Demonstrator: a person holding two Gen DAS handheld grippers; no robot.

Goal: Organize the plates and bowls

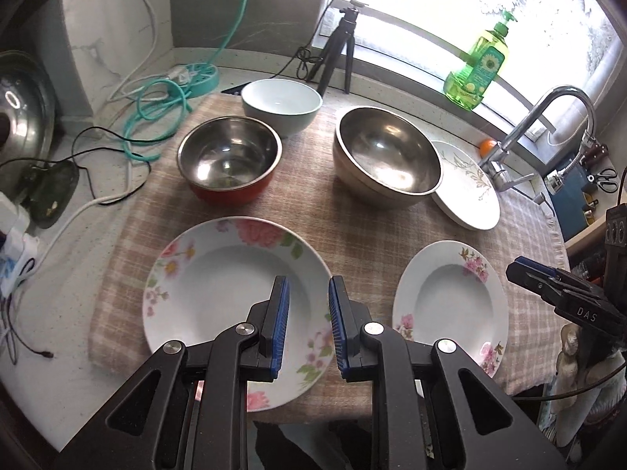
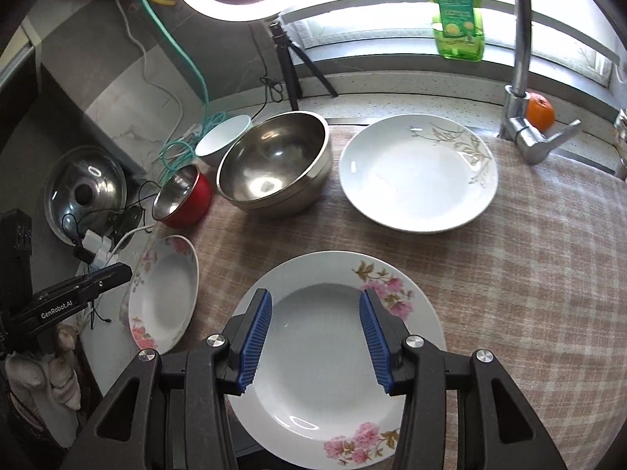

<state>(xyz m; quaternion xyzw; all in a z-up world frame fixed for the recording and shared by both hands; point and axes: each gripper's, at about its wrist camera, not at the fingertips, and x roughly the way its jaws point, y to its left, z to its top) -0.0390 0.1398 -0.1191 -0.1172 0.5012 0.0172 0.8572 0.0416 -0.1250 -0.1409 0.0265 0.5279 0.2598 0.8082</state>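
Here, plates: a large floral plate (image 1: 235, 305) is lying at the near left of the checked cloth (image 1: 352, 227), a smaller floral plate (image 2: 337, 356) is sitting just to its right, and a white plate with a grey leaf print (image 2: 417, 172) is resting farther back on the right.
Bowls: a big steel bowl (image 1: 386, 156) is standing at the back of the cloth, its rim overlapping the leaf-print plate in the left wrist view; a red bowl with a steel lining (image 1: 229, 160) is sitting to its left, and a pale bowl (image 1: 280, 105) is standing behind the two.
Left claw: the left claw (image 1: 308, 297) is hovering over the right part of the large floral plate, its blue pads a narrow gap apart and gripping nothing.
Right claw: the right claw (image 2: 315, 313) is hanging above the smaller floral plate, pads standing well apart with nothing between them.
Bench: the speckled bench (image 1: 66, 282) is carrying the cloth, with a teal cable (image 1: 156, 105) and black and white wires trailing at its left.
Surroundings: a green soap bottle (image 2: 456, 8) is standing on the window ledge, a chrome tap (image 2: 523, 78) is rising at the right with an orange (image 2: 540, 111) behind it, a small tripod (image 1: 339, 47) is holding a ring light, and a steel lid (image 2: 84, 188) is leaning at the far left.
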